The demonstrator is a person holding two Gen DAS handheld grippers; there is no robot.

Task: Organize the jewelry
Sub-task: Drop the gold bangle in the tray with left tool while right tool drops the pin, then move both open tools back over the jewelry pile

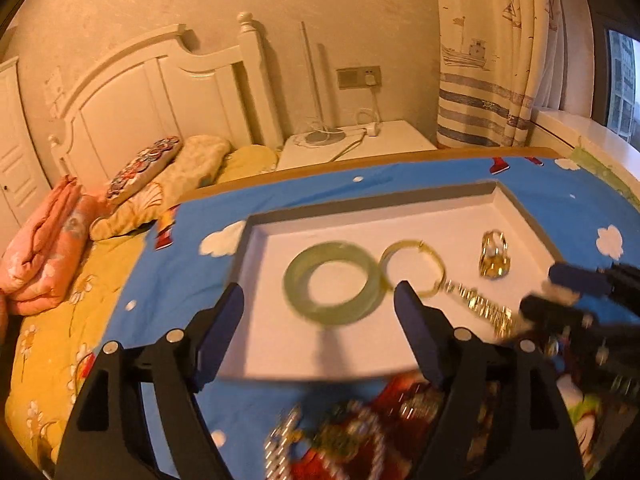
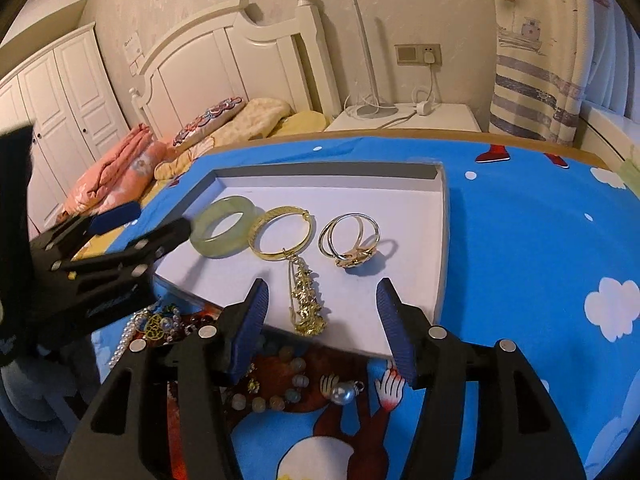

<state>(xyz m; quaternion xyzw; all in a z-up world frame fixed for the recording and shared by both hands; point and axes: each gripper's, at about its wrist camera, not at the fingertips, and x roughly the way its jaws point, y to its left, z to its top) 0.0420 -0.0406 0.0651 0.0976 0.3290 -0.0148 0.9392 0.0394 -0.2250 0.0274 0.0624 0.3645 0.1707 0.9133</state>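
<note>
A white tray (image 2: pixel 408 240) lies on a blue cartoon cloth. In it, left to right, are a green jade bangle (image 2: pixel 212 242), a gold bangle (image 2: pixel 258 226) with a gold pendant chain (image 2: pixel 306 300), and a two-band gold ring piece (image 2: pixel 352 258). My right gripper (image 2: pixel 322 286) hovers open over the tray's near edge, the pendant between its fingers and untouched. My left gripper (image 2: pixel 160 218) is open at the tray's left, its tip near the jade bangle (image 1: pixel 298 280). In the left wrist view my left gripper (image 1: pixel 320 292) frames that bangle, and the right gripper (image 1: pixel 544 288) shows at the right.
A heap of loose beads, pearls and chains (image 2: pixel 272 380) lies on the cloth (image 2: pixel 520 240) just in front of the tray. Beyond the table are a bed with folded bedding (image 2: pixel 120 172), a white nightstand (image 2: pixel 404 118) with a lamp, and a curtain (image 2: pixel 532 92).
</note>
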